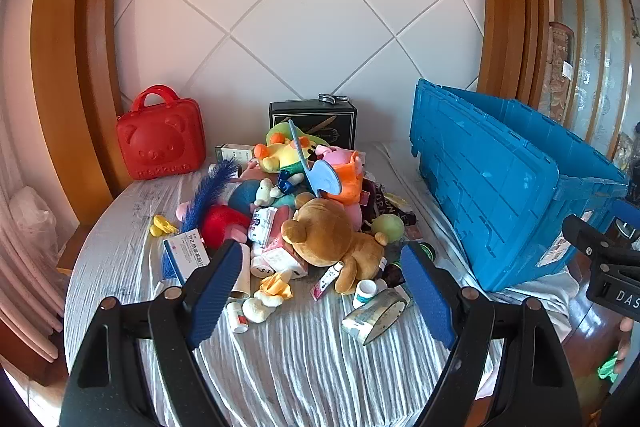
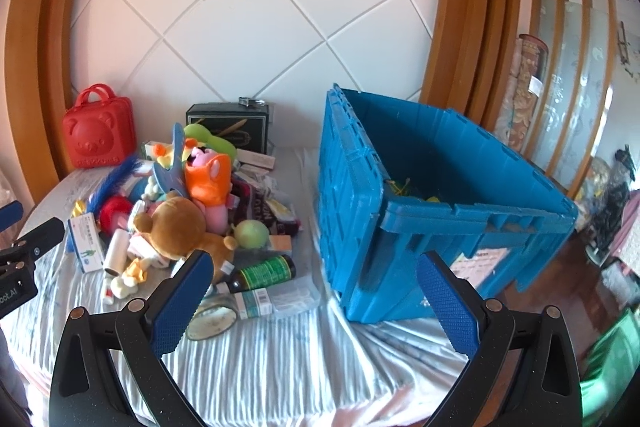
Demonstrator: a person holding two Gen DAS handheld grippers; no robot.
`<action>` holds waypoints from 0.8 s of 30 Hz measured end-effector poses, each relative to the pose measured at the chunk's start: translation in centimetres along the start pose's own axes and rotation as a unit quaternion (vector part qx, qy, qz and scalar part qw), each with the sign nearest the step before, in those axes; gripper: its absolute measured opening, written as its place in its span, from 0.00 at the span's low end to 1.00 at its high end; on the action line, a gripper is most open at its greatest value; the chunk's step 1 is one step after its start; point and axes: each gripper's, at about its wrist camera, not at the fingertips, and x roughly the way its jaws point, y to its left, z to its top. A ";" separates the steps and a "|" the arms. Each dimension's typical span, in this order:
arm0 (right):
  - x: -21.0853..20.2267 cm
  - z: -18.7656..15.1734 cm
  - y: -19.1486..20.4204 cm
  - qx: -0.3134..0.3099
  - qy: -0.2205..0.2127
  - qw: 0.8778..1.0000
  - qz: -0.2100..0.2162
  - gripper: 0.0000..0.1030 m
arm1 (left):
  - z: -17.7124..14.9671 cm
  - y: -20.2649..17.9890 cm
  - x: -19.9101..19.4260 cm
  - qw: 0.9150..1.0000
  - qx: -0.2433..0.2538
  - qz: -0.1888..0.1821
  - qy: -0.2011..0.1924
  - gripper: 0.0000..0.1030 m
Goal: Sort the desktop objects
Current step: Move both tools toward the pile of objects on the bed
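Left wrist view: both grippers—left gripper (image 1: 320, 291), right gripper (image 2: 316, 303)—gape empty before the toy pile (image 1: 304, 211), beside the blue crate (image 2: 440, 195)—picking comes next.

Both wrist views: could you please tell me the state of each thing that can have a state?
left gripper: open, holding nothing
right gripper: open, holding nothing
blue crate: open at the top, tilted, a few items inside
red bear case: closed, upright
brown teddy bear: lying on the pile
dark bottle with green label: capped, lying on its side
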 end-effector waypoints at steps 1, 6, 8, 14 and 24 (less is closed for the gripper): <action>-0.1 -0.1 0.0 0.000 -0.002 1.000 0.000 1.00 | -0.2 0.0 0.1 1.000 -0.001 -0.001 0.001 0.79; -0.1 -0.2 0.5 -0.015 -0.012 1.000 0.004 1.00 | -0.7 1.1 1.0 1.000 -0.013 0.005 0.016 0.79; 0.4 -0.1 0.9 -0.020 -0.010 1.000 0.012 1.00 | -1.1 2.0 1.4 0.999 -0.022 0.016 0.023 0.79; 3.7 -0.5 3.0 -0.041 0.015 0.997 0.056 1.00 | -2.2 5.5 3.7 0.995 -0.050 0.064 0.055 0.79; 12.8 -2.2 6.3 -0.081 0.097 0.985 0.117 1.00 | -5.1 12.8 9.8 0.975 -0.097 0.160 0.121 0.79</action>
